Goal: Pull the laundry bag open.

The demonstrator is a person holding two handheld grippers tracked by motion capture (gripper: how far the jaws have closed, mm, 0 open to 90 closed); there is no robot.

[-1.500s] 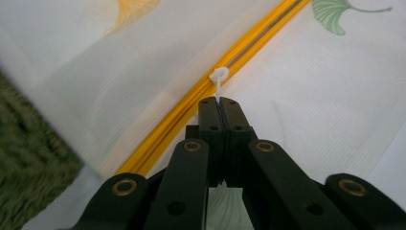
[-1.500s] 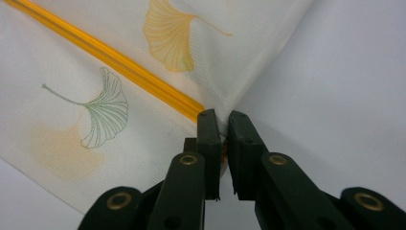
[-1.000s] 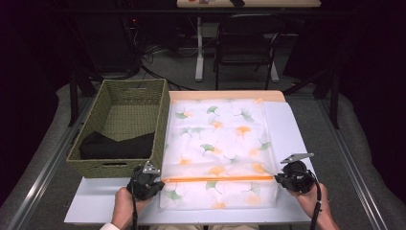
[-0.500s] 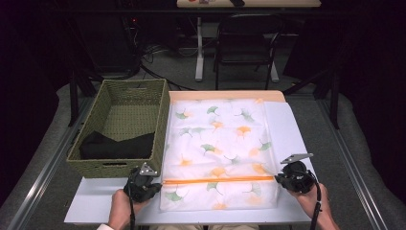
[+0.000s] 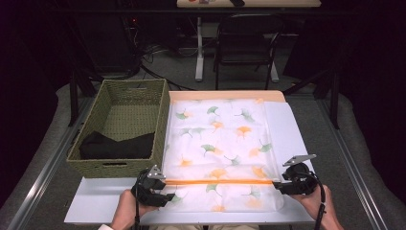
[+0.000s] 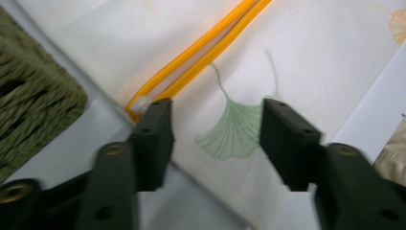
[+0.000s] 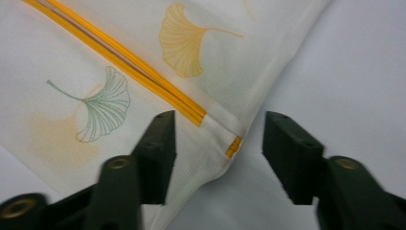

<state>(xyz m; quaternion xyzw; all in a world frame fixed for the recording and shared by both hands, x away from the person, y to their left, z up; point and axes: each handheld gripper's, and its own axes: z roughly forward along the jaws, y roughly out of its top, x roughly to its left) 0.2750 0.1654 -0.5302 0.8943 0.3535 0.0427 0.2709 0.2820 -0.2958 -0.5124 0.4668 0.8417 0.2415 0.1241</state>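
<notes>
Down at the near edge of the white table, a white mesh bag printed with green and orange ginkgo leaves is lying flat, taking up most of the middle of the board, with its orange zipper running straight across the near part of it. Left gripper sits right at the zipper's left end and the right gripper at the right end, each one held in a hand coming in from the bottom. Both sets of jaws have just been opening, and now they're spread with nothing pinched. From the left gripper view you can see the bag's fabric with a green leaf lying between the two black jaws, untouched by the pads, and the zipper's white end tab is just beside the tip of one jaw. From the right gripper view the bag's corner pokes into the gap between the jaws, again loose, with the zipper's end right above it. Off to the left of the bag, just beside it, there's a woven green basket with a dark folded cloth inside.
</notes>
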